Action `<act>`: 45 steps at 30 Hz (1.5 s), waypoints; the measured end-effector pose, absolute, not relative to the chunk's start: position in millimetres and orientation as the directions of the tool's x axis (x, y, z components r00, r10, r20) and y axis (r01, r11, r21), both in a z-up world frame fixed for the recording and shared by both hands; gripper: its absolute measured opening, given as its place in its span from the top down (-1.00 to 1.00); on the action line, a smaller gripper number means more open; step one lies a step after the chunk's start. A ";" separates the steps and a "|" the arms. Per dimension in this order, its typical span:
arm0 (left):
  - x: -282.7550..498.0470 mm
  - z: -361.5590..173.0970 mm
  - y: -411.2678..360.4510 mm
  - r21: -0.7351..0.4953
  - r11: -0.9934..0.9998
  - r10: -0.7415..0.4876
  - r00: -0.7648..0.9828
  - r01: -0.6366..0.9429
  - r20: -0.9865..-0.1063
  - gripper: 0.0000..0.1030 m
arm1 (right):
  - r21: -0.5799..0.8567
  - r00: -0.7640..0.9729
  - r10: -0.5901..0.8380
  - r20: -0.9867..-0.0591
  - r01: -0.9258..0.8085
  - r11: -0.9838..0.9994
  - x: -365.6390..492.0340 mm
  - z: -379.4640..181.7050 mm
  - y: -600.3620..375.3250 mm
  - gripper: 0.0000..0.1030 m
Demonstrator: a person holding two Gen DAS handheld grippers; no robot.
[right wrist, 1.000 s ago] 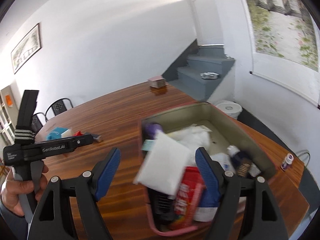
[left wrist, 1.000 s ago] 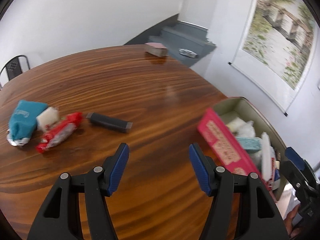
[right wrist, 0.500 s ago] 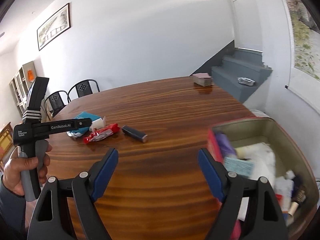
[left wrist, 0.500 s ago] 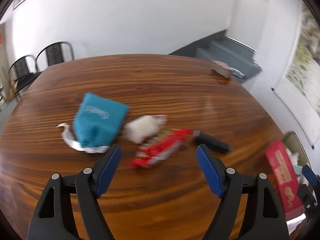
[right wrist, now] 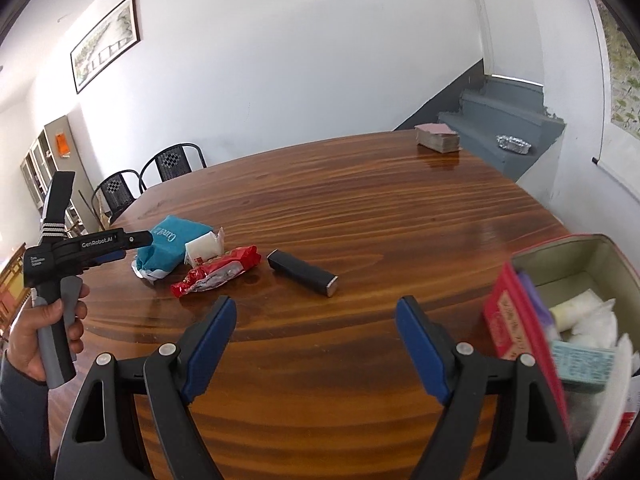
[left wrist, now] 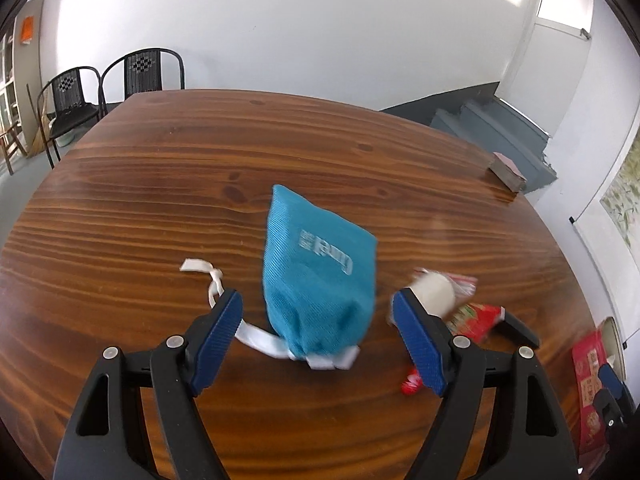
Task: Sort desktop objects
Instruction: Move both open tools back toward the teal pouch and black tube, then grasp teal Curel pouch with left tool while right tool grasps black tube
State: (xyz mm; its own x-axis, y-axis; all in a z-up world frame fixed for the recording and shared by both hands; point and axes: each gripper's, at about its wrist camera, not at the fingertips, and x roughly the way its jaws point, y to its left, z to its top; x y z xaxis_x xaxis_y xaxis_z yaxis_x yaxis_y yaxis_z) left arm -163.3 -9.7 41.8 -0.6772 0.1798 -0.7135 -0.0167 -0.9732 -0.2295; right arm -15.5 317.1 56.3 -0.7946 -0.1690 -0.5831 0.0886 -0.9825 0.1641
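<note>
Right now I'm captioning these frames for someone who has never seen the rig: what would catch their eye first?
The teal pouch lies on the wooden table, centred between the open left gripper fingers. Just to its right in that view sit a white packet and a red wrapper, with a black stick beyond. At the right wrist view's right edge stands a full tin.

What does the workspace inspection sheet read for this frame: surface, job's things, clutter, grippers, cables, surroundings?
Surface: glossy wooden table.
Job's things: teal drawstring pouch, white wrapped block, red snack packet and black bar-shaped item lie loose; storage tin at the right edge holds sorted items.
Clutter: pink-topped stack at the far edge.
Grippers: left gripper open, pouch between its fingers, pads apart from it; right gripper open, holding nothing.
Cables: nothing seen.
Surroundings: black chairs, grey steps, framed picture.
</note>
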 end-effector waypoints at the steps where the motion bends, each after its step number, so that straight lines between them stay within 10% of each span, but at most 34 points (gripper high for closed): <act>1: -167.7 40.3 -11.5 -0.232 -0.973 0.184 -0.677 -0.020 -0.713 -0.57 | 0.166 -0.794 -0.169 -0.584 0.087 -0.982 -16.8 55.8 316.9 -0.65; 17: -208.1 7.2 -5.2 -0.265 -0.963 0.235 -0.609 -0.042 -0.758 -0.56 | 0.170 -0.757 -0.182 -0.628 0.094 -0.981 -66.3 43.7 307.2 -0.65; 21: -202.1 10.5 3.5 -0.248 -0.965 0.243 -0.629 -0.082 -0.739 -0.01 | 0.144 -0.748 -0.183 -0.638 0.117 -0.983 -80.4 39.5 299.5 -0.65; 30: -189.5 33.6 5.4 -0.241 -0.967 0.234 -0.684 -0.087 -0.691 0.42 | 0.063 -0.687 -0.148 -0.711 0.147 -0.987 -117.8 22.0 290.3 -0.64; 39: -178.4 56.2 15.6 -0.230 -0.966 0.244 -0.713 -0.119 -0.657 0.43 | 0.006 -0.626 -0.160 -0.763 0.241 -0.970 -128.5 9.7 278.5 -0.18; 45: -166.9 75.6 25.2 -0.231 -0.962 0.263 -0.738 -0.148 -0.621 0.43 | -0.037 -0.616 -0.144 -0.775 0.272 -0.962 -123.4 4.8 269.8 0.48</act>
